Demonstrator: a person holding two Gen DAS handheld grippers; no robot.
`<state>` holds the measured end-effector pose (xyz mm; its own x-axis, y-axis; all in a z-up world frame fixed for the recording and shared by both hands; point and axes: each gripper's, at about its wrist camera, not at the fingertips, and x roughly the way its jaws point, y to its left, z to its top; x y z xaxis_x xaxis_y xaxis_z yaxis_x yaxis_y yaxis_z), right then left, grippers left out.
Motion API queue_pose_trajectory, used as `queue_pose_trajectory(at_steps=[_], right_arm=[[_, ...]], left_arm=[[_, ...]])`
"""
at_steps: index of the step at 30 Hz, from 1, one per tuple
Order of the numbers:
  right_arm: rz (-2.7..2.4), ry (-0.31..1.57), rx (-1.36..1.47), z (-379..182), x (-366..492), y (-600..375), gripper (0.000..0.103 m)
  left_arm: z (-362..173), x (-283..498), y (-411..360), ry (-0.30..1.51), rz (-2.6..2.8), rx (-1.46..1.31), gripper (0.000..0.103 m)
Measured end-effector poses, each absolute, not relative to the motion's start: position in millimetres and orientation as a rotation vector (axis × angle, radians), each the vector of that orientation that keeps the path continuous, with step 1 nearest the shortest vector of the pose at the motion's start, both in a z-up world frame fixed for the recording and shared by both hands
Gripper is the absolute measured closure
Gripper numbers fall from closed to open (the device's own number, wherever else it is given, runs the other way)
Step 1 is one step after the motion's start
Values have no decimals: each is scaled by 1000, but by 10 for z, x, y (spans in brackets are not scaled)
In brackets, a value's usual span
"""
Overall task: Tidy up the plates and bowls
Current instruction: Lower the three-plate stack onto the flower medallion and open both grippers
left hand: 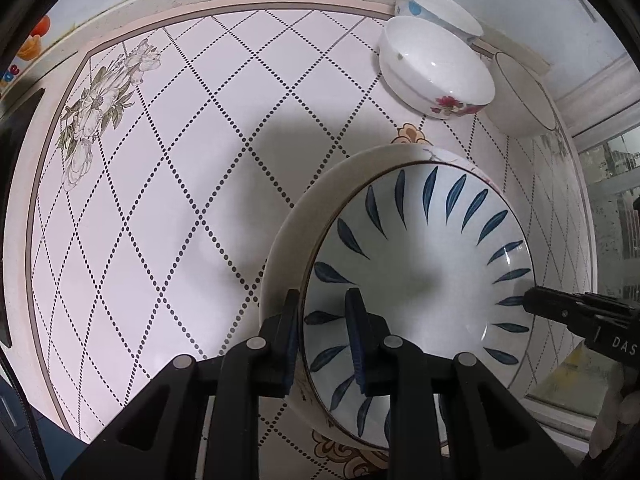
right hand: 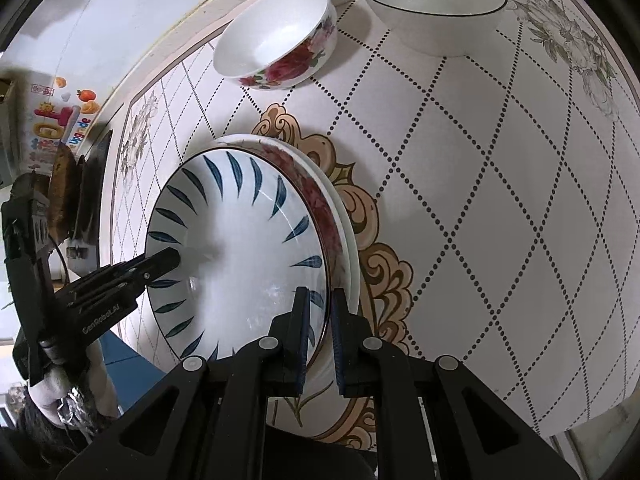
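Black linkage bars fill the bottom of both wrist views, and right past them I've got my left claw (left hand: pixel 326 336) pinching the near rim of the blue-leaf plate (left hand: pixel 420 280), one finger outside the rim, one finger inside on the glazed face. Over on the other side, my right claw (right hand: pixel 320 334) grips the same plate's (right hand: pixel 240 256) opposite rim, fingers closed down on the edge with the rim between the blue pads. So both claws hold one plate, each on its own side.

From the left wrist I can see the right claw's tip reaching in at the plate's far edge; from the right wrist, the left claw pokes in the same way from the other side.

Under the blue-leaf plate sits a red-flower plate (right hand: pixel 320 200), its rosy band peeking out along one side, and beneath that a plain white plate (right hand: pixel 352 248) showing as a thin crescent. I can't tell whether the top plate touches the one below or sits just above it.

The stack sits on the patterned worktop (left hand: pixel 160 200), dotted diamond lines with a tan scroll medallion under the plates.

Further back, three bowls cluster near the worktop's edge: a white bowl with red flowers (left hand: pixel 436 68), a polka-dot bowl (left hand: pixel 436 6) behind it, and a black-rimmed white bowl (right hand: pixel 436 4) beside them. All three stand upright, well apart from the plates.
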<state>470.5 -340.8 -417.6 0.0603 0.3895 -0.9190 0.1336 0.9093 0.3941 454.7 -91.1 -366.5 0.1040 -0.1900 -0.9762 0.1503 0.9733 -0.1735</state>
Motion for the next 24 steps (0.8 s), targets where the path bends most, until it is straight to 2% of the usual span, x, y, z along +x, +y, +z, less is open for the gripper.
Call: queue_pose_trajectory(at_steps=[24], right_arm=[[193, 1527, 561, -4186, 4622, -3508, 88]], left_arm=[[-3676, 4520, -930, 1449, -194, -34, 82]])
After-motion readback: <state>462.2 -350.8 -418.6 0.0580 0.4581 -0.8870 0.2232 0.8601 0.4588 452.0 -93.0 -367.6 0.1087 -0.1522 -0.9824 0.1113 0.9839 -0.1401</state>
